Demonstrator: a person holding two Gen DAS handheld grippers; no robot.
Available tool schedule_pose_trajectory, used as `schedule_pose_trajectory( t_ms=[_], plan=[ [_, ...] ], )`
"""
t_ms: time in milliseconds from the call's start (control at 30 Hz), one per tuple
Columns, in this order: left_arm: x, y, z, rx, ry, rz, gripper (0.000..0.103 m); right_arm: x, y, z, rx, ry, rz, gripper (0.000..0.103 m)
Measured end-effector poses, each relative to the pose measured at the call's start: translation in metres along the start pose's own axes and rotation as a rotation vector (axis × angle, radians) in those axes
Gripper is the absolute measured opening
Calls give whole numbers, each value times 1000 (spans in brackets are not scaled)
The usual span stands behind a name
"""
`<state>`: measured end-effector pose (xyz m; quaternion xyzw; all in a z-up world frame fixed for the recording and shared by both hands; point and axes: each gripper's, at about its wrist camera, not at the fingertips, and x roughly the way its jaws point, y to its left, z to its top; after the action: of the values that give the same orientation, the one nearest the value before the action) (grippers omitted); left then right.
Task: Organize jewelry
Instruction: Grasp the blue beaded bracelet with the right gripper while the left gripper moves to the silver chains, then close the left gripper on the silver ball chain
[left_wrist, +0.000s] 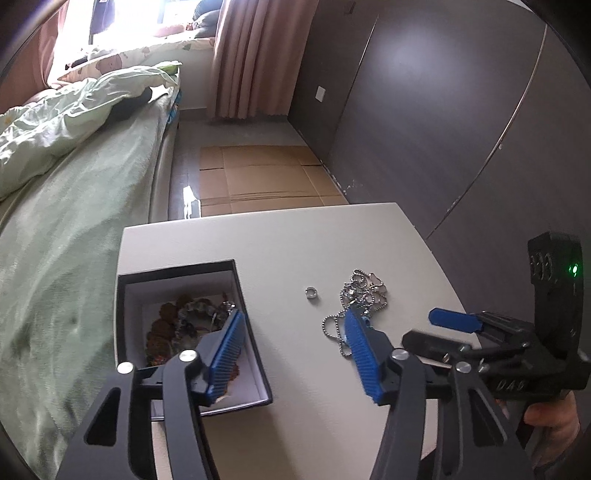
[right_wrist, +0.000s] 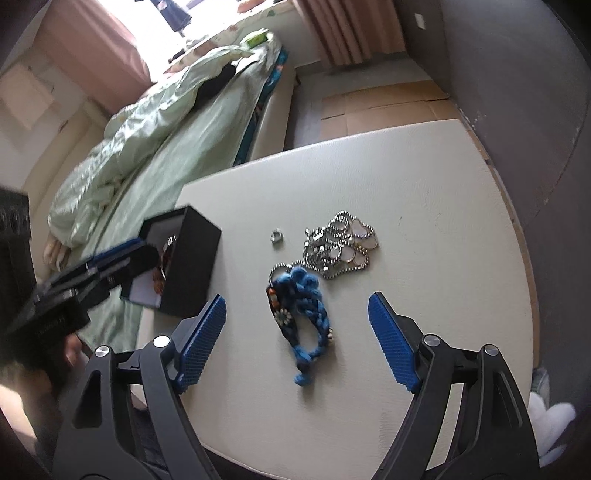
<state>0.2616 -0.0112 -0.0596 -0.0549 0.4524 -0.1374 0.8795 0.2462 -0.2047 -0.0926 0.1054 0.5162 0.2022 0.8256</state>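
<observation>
A black jewelry box (left_wrist: 192, 332) with a white lining stands at the left of the white table (left_wrist: 280, 243) and holds several bracelets. It also shows in the right wrist view (right_wrist: 192, 258). My left gripper (left_wrist: 291, 321) is open and empty; its left finger hangs over the box. A small silver ring (left_wrist: 312, 293) (right_wrist: 277, 237), a silver ball-chain necklace with heart pendants (left_wrist: 364, 291) (right_wrist: 341, 245) and a blue braided bracelet (right_wrist: 304, 317) lie on the table. My right gripper (right_wrist: 297, 299) is open and empty, its fingers either side of the blue bracelet.
A bed with green bedding (left_wrist: 74, 206) runs along the table's left edge. A dark wardrobe (left_wrist: 443, 110) stands to the right. Flattened cardboard (left_wrist: 258, 177) lies on the floor beyond the table's far edge.
</observation>
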Motion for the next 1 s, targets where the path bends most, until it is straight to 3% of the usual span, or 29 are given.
schedule_pose_trajectory(
  t_ms=[300,367,433,767,1000],
  plan=[
    [14,-7,1,2,23,-9,46,32,-3,-10,-80,120,-58,43],
    [15,-9,1,-2,25,-17,46,40,-4,-13,-86,140,-75,21],
    [19,-10,1,-6,30,-21,46,44,-5,-14,-88,143,-99,9],
    [42,-30,3,4,60,-50,46,30,-18,-12,-45,97,-122,9],
    [66,-39,4,-34,89,-65,46,11,-50,-5,43,41,-172,9]
  ],
)
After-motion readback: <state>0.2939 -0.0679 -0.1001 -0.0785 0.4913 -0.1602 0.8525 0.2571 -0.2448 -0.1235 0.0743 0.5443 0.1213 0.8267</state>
